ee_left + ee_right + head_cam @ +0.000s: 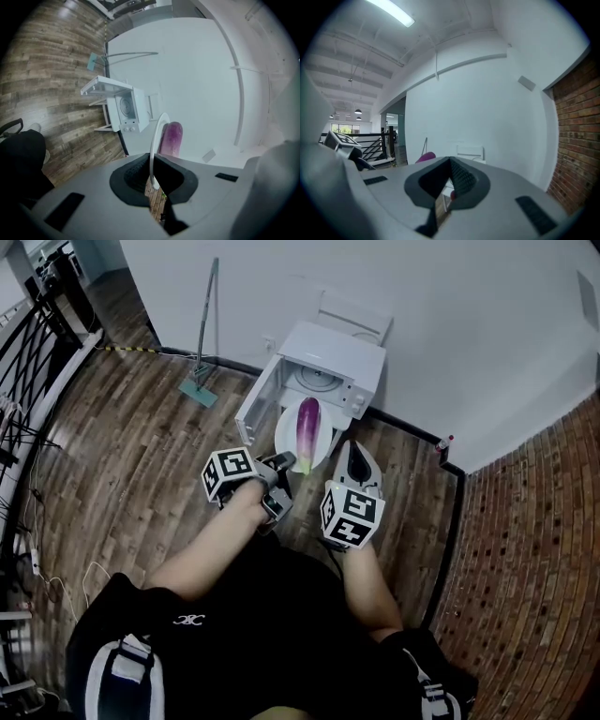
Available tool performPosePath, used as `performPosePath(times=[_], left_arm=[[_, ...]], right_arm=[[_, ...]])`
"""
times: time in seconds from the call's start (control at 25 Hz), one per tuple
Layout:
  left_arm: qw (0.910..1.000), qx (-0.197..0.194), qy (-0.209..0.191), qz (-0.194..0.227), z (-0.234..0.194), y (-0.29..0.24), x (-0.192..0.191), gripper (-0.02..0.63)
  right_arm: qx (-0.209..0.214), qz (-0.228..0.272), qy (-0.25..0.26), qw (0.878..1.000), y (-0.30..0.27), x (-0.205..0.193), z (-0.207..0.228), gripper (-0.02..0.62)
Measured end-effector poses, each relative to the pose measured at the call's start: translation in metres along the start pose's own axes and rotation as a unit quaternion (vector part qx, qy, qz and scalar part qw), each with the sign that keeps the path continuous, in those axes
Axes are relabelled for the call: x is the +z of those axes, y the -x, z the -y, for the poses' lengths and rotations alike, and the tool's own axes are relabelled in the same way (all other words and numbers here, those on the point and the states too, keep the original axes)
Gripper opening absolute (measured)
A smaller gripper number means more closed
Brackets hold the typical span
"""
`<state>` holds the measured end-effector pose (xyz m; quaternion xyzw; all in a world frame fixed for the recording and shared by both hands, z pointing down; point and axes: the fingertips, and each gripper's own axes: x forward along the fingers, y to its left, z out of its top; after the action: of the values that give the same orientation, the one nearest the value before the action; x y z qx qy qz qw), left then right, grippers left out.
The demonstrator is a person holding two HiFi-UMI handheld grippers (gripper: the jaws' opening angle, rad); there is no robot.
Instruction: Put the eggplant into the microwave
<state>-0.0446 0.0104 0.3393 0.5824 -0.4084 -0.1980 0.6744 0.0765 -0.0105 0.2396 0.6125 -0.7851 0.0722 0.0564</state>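
Observation:
A purple eggplant [307,427] lies on a white plate [289,439] held in the air just in front of the white microwave [336,367]. The microwave's door [255,409] hangs open to the left. My left gripper [284,463] is shut on the plate's near rim. In the left gripper view the plate [157,133] stands edge-on between the pads of the left gripper [152,171], with the eggplant [171,138] behind it and the microwave [125,110] further off. My right gripper [354,454] hovers beside the plate's right edge, apart from it. The right gripper [447,180] has its jaws nearly together with nothing between them, and the eggplant [425,157] peeks over its left.
The microwave stands on a wooden floor [141,474] against a white wall. A long-handled mop [204,334] leans on that wall to the left. A black railing [28,352] runs along the far left. A brick wall [534,549] closes the right, with a small red-capped object [448,441] at its foot.

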Motion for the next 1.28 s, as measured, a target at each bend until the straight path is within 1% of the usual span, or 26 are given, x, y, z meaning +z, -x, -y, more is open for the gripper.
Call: performPosePath(times=[0.2,0.52,0.68,1.0,1.28], left_arm=[[1.0,0.002,0.005,0.001,-0.002,-0.016,0.003,0.018],[0.9999,0.003,0.01,-0.006,0.001,-0.056,0.018,0.018],[0.9999,0.001,0.014,-0.004,0.007,-0.077,0.035,0.017],[0.9997,0.008,0.024,0.007,0.008,-0.116,0.07,0.018],[0.9992,0.019,0.033,0.006,0.004,-0.15,0.101,0.018]], right_arm=[[0.006,-0.008,-0.017,1.0,-0.008,-0.003,0.012,0.008],[0.002,-0.016,-0.003,1.0,-0.043,-0.004,0.033,0.008],[-0.002,-0.017,0.002,1.0,-0.061,-0.002,0.043,0.008],[-0.011,-0.037,-0.002,0.999,-0.101,-0.01,0.069,0.008],[0.002,-0.053,-0.002,0.999,-0.155,-0.011,0.071,0.008]])
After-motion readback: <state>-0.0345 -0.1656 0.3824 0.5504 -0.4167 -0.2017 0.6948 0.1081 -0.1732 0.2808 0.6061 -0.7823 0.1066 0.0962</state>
